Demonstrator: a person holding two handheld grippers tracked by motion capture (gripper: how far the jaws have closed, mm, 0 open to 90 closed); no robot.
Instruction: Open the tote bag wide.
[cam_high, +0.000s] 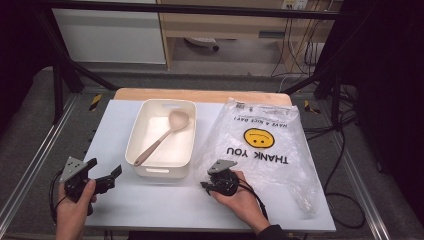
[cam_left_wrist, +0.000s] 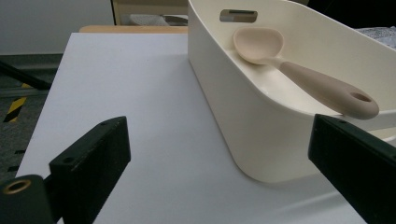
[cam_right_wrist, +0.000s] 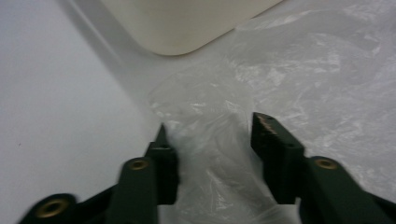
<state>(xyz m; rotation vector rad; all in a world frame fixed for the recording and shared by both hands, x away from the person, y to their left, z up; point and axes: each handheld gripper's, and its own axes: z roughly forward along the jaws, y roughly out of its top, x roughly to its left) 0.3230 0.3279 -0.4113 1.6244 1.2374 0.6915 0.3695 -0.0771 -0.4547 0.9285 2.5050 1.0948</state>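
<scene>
A cream plastic bin stands mid-table, and a beige spoon lies slanted inside it with its bowl at the far end. To its right lies a clear plastic bag printed with a yellow smiley and "THANK YOU". My right gripper is down at the bag's near left corner. In the right gripper view its jaws stand part-way apart, with a puckered fold of the bag between them. My left gripper hovers open left of the bin, and its view faces the bin wall and the spoon.
The white table sheet has bare room in front of the bin and on its left. A wooden edge runs along the back. Metal rails and cables flank the table. The bin's corner lies just ahead of my right jaws.
</scene>
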